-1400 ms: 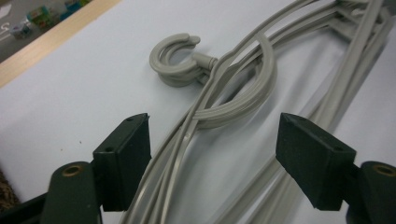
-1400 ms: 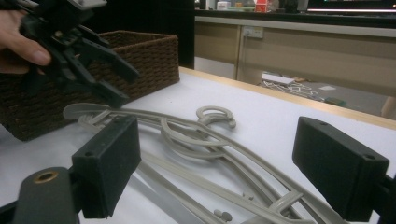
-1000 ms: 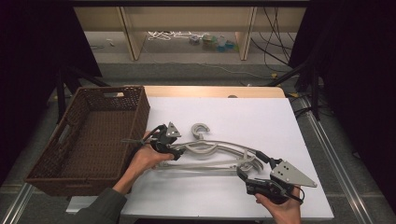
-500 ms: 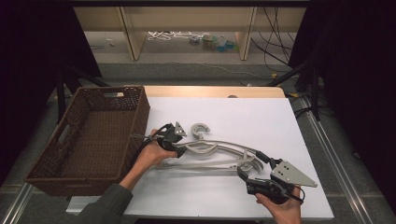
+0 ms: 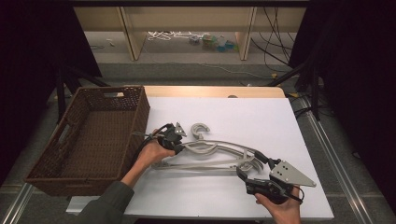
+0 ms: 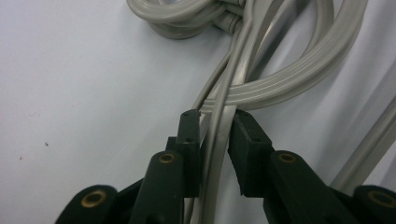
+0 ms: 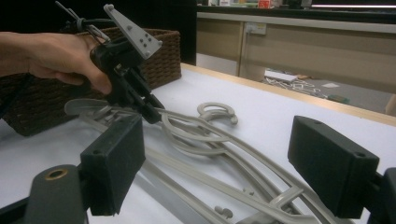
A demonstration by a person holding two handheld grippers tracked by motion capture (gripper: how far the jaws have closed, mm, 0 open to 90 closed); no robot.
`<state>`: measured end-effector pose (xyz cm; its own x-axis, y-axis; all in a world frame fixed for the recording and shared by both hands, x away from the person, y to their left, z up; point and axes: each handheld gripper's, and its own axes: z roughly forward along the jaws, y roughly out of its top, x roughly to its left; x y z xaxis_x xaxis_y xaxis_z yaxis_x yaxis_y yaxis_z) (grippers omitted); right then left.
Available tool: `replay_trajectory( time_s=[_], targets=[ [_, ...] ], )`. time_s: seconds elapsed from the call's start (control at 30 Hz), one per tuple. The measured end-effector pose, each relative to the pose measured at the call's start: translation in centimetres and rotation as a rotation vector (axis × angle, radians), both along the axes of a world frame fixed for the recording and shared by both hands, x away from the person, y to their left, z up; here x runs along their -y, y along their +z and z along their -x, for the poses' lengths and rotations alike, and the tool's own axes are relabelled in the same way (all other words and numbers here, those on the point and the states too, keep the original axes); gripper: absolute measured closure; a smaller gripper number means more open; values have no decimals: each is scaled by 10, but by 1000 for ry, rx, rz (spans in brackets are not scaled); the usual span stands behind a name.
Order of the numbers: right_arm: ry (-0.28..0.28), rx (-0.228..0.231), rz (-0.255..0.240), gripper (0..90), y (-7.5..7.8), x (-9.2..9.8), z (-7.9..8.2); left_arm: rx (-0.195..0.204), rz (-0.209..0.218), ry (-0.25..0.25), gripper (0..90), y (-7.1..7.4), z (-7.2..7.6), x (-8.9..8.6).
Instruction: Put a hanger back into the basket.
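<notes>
Left gripper (image 5: 181, 145) has shifted right along the table and sunk onto the pale grey ribbed plastic clothes hangers (image 5: 219, 151); its jaws have just been closing and now pinch one thin hanger arm.

The hangers lie tangled and overlapping on the white tabletop (image 5: 243, 116), just beside the dark brown woven wicker basket (image 5: 70, 158), whose visible interior holds nothing. Right gripper (image 5: 250, 175) sits at the hangers' other end, jaws spread wide apart.

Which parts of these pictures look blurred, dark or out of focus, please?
Left gripper view: the hanger is sharp by the pads and soft at the top. Right gripper view: its own jaws blur up close. High view: evenly lit white table, dark surroundings.
</notes>
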<state>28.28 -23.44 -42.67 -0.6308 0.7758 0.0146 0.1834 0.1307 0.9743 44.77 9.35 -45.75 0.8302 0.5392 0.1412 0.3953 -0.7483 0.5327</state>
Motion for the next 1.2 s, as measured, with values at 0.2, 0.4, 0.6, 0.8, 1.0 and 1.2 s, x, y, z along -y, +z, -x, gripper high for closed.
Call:
replay_trajectory(
  time_s=[0.2, 0.4, 0.6, 0.8, 1.0, 1.2],
  targets=[
    [9, -13, -3, 199, 0, 1, 0, -13, 1, -28, 776, 3, 1, -3],
    [8, -13, -1, 201, 0, 1, 0, 18, 31, -47, 812, 8, 6, -6],
    [6, -8, -1, 202, 0, 1, 0, 24, 82, -43, 814, 16, 8, -11],
    [7, -5, -7, 202, -1, 0, 0, 57, 138, -34, 815, 28, 16, -13],
    [14, -8, -14, 203, -1, 0, 0, 95, 219, -1, 817, 51, 25, -23],
    [6, -16, 6, 204, -1, 1, 1, 107, 296, 13, 817, 66, 31, -29]
  ],
)
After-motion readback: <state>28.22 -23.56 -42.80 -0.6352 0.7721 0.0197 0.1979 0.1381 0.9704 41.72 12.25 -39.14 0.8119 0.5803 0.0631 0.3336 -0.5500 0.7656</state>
